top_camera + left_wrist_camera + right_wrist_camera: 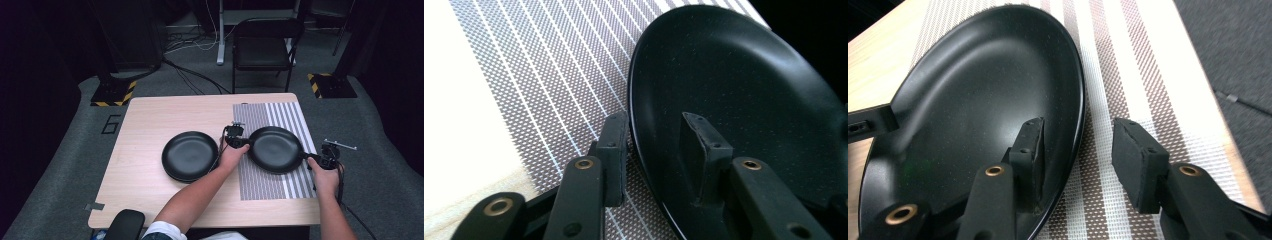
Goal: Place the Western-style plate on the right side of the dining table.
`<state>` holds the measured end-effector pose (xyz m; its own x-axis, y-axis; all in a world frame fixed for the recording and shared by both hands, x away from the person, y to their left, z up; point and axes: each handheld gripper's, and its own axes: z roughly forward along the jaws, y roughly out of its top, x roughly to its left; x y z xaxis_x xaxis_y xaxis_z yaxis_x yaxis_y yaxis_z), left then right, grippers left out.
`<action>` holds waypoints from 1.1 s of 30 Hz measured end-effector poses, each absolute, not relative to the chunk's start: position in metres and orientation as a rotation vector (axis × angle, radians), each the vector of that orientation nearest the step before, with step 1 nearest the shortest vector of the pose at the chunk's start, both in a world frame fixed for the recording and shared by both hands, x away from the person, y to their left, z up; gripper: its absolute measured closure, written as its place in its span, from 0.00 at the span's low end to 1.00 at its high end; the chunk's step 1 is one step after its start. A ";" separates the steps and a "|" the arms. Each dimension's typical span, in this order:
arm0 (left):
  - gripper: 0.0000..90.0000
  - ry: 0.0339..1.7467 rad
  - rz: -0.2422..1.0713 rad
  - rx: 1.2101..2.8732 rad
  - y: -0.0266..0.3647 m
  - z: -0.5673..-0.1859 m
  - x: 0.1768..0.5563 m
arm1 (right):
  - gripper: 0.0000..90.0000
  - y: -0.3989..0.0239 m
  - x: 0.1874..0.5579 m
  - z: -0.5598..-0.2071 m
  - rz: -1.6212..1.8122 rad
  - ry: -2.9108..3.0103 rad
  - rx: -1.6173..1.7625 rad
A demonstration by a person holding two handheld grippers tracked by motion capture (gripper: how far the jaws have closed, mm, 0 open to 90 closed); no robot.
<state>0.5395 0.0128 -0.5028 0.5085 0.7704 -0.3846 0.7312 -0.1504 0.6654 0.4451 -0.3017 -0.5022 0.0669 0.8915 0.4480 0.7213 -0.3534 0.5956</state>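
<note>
Straddling the plate's (276, 149) opposite rims on the striped mat (262, 187), both grippers' (238, 142) (320, 160) slack jaws risk dragging it on withdrawal.

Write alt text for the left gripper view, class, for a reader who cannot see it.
A round black plate lies on a brown-and-white striped woven placemat, its near rim between the jaws of the left claw. One jaw stands over the plate's inside, the other outside over the mat, with gaps to the rim. Pale wooden tabletop shows at left.

On the striped mat (260, 185), the left gripper (246, 144) and right gripper (311, 157) flank a black plate (275, 149).
</note>
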 end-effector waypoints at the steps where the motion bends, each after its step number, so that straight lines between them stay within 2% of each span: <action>1: 0.70 1.234 0.057 1.898 0.014 -0.501 0.539 | 0.61 -0.301 0.444 -0.500 1.153 1.638 2.113; 7: 0.63 1.193 0.072 1.890 0.023 -0.489 0.535 | 0.56 -0.301 0.441 -0.492 1.128 1.645 2.053; 12: 0.54 1.177 0.097 1.901 0.036 -0.481 0.533 | 0.56 -0.302 0.439 -0.486 1.145 1.646 2.035; 20: 0.53 1.153 0.159 1.895 0.069 -0.463 0.524 | 0.53 -0.295 0.440 -0.472 1.148 1.678 1.983; 33: 0.54 1.151 0.345 1.900 0.135 -0.445 0.506 | 0.53 -0.283 0.426 -0.460 1.114 1.768 1.895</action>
